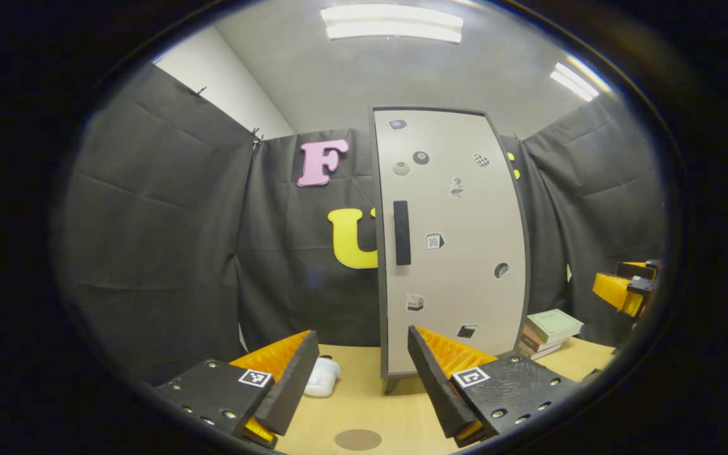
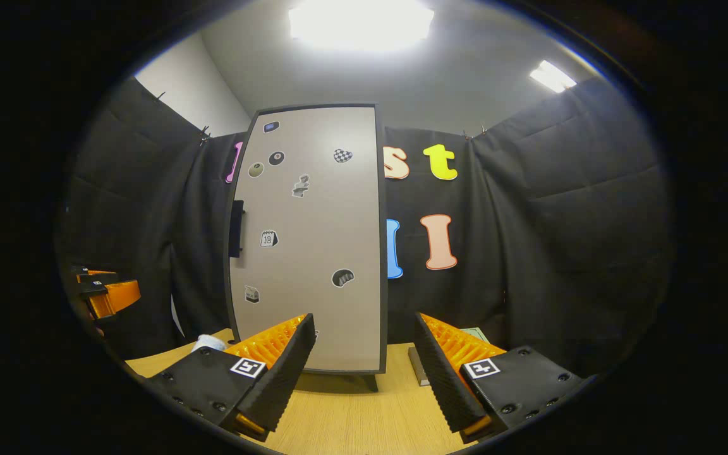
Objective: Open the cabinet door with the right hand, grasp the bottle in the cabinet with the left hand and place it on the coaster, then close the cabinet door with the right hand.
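Left gripper view: cabinet door (image 1: 452,240) shut, dark handle (image 1: 402,232) on its left edge, cabinet standing on wooden table (image 1: 364,404). Coaster (image 1: 357,439) on table near left gripper (image 1: 357,370), fingers wide, empty. White cloth (image 1: 323,376) left of cabinet, books (image 1: 550,332) right. Right gripper view: right gripper (image 2: 364,366) fingers wide, empty, facing door.

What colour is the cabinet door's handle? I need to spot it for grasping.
Black, a vertical bar on the pale grey cabinet door; clearest in the left gripper view.
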The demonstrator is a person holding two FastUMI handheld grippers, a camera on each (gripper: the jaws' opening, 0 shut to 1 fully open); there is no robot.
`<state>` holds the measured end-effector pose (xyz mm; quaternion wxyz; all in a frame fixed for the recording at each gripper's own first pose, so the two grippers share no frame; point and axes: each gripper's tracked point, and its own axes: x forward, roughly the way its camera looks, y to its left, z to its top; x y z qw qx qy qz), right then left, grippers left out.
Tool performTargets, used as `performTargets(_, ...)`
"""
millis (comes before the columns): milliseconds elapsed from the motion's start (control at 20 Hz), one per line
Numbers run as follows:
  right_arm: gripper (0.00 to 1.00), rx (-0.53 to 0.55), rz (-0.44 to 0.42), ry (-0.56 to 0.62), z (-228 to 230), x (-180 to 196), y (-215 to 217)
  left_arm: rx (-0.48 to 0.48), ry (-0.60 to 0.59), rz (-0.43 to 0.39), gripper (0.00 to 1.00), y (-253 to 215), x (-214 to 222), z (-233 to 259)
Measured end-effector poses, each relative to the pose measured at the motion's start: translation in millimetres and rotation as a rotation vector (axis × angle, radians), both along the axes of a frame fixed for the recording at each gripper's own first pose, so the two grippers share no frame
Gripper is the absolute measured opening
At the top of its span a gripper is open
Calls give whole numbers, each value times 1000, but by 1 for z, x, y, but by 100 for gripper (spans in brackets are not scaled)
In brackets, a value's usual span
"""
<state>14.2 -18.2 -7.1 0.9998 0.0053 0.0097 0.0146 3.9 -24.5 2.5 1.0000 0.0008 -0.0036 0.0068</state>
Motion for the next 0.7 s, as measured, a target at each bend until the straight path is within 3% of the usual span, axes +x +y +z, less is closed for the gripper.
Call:
performTargets(300, 97, -5, 52, -18, 3, 11, -4, 7, 9, 52, 86, -14, -8, -3)
performTargets(550, 98, 26, 136, -25, 15, 27, 16, -2, 21, 117, 89, -3, -18, -5)
performTargets(700, 97, 49, 161, -24, 26, 42, 35, 7, 11, 123, 86, 12, -14, -3)
